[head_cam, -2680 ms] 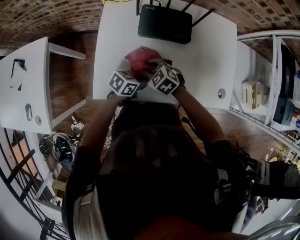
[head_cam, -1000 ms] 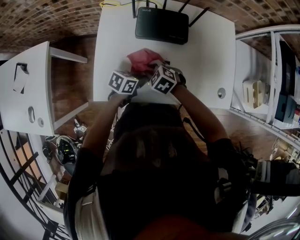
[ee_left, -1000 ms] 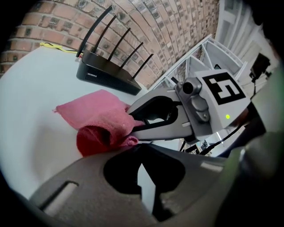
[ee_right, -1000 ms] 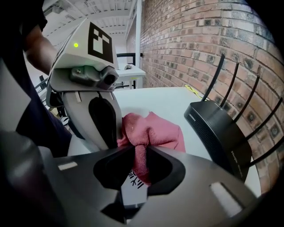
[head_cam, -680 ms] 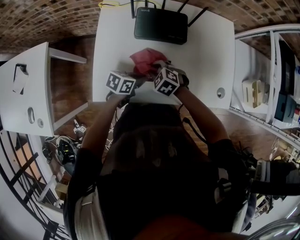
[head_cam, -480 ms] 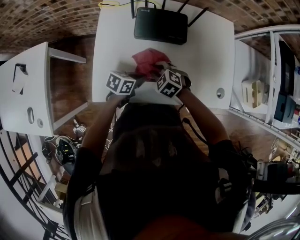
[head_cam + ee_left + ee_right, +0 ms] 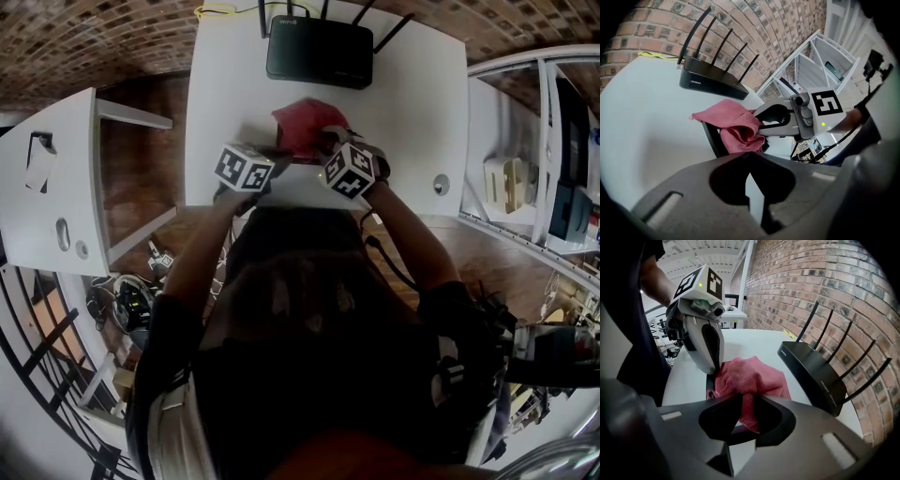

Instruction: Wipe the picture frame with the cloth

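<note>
Right gripper view: right gripper (image 7: 746,404) grasps the red cloth (image 7: 754,378), draped over the picture frame (image 7: 710,138) just ahead of its jaws. Left gripper (image 7: 750,154) clenched shut at the frame's edge. Wiping judged under way, unfinished.

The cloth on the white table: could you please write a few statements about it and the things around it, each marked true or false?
1. The right gripper is closed on the red cloth. True.
2. The black router stands between the person and the cloth. False: it stands beyond the cloth, at the table's far edge by the brick wall.
3. The left gripper has its jaws wide apart. False: its jaws are together.
4. The cloth drapes over part of the dark picture frame. True.
5. The table is dark wood. False: it is white.
</note>
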Demonstrator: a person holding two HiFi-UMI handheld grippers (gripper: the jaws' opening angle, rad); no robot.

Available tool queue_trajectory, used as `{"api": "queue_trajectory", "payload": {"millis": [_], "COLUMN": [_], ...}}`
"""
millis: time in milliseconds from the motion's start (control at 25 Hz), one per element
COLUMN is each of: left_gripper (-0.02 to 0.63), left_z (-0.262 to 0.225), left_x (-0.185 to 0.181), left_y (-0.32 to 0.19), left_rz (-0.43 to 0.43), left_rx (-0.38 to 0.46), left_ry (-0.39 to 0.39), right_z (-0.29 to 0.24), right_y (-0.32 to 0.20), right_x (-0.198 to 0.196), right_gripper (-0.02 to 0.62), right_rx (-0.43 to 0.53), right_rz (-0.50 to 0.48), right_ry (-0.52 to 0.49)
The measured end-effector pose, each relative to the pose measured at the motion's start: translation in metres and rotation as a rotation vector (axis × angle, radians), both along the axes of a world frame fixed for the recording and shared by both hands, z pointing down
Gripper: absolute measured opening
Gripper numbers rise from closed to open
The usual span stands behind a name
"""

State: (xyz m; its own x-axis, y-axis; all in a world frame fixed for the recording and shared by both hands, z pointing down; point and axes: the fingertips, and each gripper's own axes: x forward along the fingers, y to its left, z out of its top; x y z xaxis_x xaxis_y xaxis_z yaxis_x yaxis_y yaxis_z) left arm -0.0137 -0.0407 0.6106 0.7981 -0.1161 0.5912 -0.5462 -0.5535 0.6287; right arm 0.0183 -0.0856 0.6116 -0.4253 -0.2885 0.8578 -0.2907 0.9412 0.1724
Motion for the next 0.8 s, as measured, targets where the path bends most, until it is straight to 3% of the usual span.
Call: {"api": "queue_trajectory", "payload": {"millis": [360, 800], "left_gripper": [0.002, 0.002], "left_z": [-0.001, -0.002], "left_x": [-0.001, -0.003], "left_y": [-0.002, -0.002], "left_rz": [-0.023, -0.039], "left_rx": [-0.029, -0.013], "left_ry": [0.042, 0.039], "right_z": [0.0, -0.004], "right_y": [-0.003, -0.001], "right_x": [0.026, 0.033], "right_gripper": [0.078, 0.078], "right_rx": [0.002, 0.007], "right_rz": [0.084, 0.148], "right_ry": [0.008, -0.018]}}
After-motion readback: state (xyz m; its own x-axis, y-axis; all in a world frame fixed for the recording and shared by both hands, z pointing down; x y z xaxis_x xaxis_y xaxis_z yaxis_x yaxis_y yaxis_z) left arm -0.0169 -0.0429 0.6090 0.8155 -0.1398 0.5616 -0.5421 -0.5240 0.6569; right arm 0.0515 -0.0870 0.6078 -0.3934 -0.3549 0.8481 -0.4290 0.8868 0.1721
